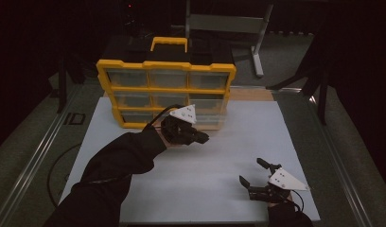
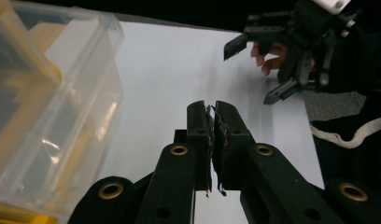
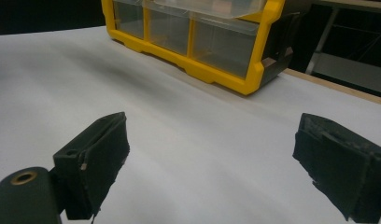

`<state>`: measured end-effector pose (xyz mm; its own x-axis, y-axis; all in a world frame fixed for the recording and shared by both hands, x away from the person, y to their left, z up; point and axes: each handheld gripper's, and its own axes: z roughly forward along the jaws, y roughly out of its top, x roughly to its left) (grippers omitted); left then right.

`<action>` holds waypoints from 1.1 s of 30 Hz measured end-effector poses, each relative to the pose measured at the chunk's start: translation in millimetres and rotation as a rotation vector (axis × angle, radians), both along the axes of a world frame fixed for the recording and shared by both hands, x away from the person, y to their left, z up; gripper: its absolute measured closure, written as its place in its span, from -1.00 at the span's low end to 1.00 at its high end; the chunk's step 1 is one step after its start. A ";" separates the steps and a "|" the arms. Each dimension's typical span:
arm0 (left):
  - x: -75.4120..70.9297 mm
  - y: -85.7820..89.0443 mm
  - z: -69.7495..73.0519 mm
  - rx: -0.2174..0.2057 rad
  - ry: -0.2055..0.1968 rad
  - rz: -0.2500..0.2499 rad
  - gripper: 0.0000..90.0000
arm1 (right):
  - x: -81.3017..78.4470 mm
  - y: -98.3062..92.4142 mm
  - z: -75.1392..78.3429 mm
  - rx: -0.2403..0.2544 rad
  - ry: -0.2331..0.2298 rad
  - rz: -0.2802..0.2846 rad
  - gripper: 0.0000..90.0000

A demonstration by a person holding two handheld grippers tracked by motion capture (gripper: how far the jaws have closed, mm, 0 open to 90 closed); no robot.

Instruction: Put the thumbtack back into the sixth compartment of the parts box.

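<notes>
A yellow organizer cabinet with several clear drawers stands at the back of the white table. My left gripper is raised just in front of its lower drawers, jaws shut with nothing between them. A clear drawer sits close on its left. In the right gripper view one clear drawer juts out of the cabinet's yellow frame. My right gripper rests low near the front right of the table, open and empty. The left gripper view shows it farther off.
A grey metal stand rises behind the cabinet on the right. A wooden strip runs along the table's far edge. A dark cable loops on the floor at the left. Open white tabletop lies between the two grippers.
</notes>
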<state>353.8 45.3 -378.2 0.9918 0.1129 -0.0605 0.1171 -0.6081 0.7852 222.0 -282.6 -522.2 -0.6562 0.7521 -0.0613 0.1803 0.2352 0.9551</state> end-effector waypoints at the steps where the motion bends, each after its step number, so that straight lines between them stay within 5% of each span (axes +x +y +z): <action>1: 0.7 -0.5 2.7 0.001 -0.009 0.002 0.91 | 0.0 -0.1 0.0 0.001 0.000 0.001 -0.78; 21: 25.8 -0.5 46.5 -0.061 -0.045 0.040 0.91 | 0.3 -0.3 -0.2 0.000 -0.001 0.003 -0.78; 33: 42.6 -3.5 53.4 -0.113 -0.028 0.075 0.91 | -0.1 0.0 0.2 0.003 -0.002 0.003 -0.78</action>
<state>396.4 41.8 -324.9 0.9823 0.1806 -0.0494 0.1359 -0.5062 0.8516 221.9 -282.6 -521.9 -0.6586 0.7501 -0.0604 0.1777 0.2331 0.9561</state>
